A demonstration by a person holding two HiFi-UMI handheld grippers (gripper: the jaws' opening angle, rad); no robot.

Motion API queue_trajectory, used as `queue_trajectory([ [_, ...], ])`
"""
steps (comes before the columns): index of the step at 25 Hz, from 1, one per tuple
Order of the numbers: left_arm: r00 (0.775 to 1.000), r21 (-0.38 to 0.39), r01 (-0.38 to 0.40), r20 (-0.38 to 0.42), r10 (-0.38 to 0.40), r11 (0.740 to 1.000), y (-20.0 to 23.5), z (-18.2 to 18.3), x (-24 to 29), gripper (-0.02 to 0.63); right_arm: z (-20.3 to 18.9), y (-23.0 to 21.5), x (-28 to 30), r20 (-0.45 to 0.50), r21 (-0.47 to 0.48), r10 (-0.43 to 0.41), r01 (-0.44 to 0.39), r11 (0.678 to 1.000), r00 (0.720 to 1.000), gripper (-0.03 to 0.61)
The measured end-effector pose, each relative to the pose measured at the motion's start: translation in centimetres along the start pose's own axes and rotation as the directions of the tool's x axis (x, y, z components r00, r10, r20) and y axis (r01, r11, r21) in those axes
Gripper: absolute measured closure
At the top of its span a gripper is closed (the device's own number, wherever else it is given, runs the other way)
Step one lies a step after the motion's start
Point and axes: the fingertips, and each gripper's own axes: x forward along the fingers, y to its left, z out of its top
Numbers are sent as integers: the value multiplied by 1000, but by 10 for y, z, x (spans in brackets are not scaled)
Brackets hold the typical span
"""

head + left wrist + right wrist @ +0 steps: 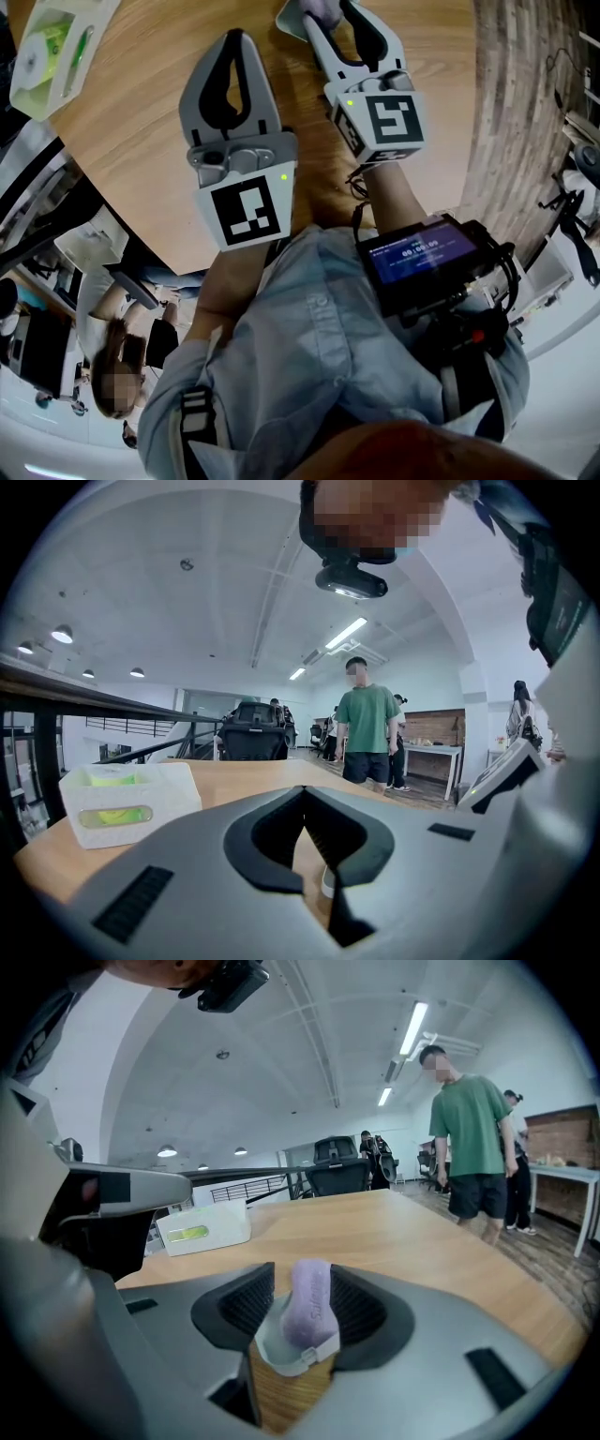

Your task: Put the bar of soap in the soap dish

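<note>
Two grippers reach out over a round wooden table (122, 141), side by side and just apart. At the far left of the head view, near the table's edge, sits a white plastic box (47, 52) with something green inside; it is well apart from both grippers.

The left gripper (232, 42) hovers above bare tabletop. In its own view the jaws meet at the tips, with nothing held between them and only wood grain showing through the gap behind. Its marker cube (246, 208) sits close to the person's pale blue sleeve.

The right gripper (328, 11) reaches a little farther across the table. Its view shows the jaws drawn in on either side of the lilac bar of soap (312, 1312), the ribbed black pads (251, 1302) pressed close against the bar's flanks. The bar stands on edge, tilted, with its lower end inside the white soap dish (291, 1358), which lies on the wood between the jaws. Whether the left-hand pad touches the soap or the dish wall cannot be told.

To the right, a black device with a lit screen (417, 253) hangs at the person's chest. Beyond the table stands a person in a green shirt (473, 1138).
</note>
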Motion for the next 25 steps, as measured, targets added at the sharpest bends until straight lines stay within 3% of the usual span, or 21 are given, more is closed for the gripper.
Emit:
queue_trajectory([
  [5,1000,6,-9,17,9,1000,-3,1,-5,606,4,3,-9,35,2,18,-18,1000,999,391],
  [10,991,49,8,132,-14,999,-73,86,-67,606,70,2,-118,157,-28,28,-24,999,987,408],
  [17,993,51,-19,121,13,999,-71,69,-80,606,63,21,-133,182,-50,96,-88,995,979,450],
  [25,979,85,-28,202,10,996,-125,111,-150,606,93,25,-230,262,-91,116,-95,991,958,534],
])
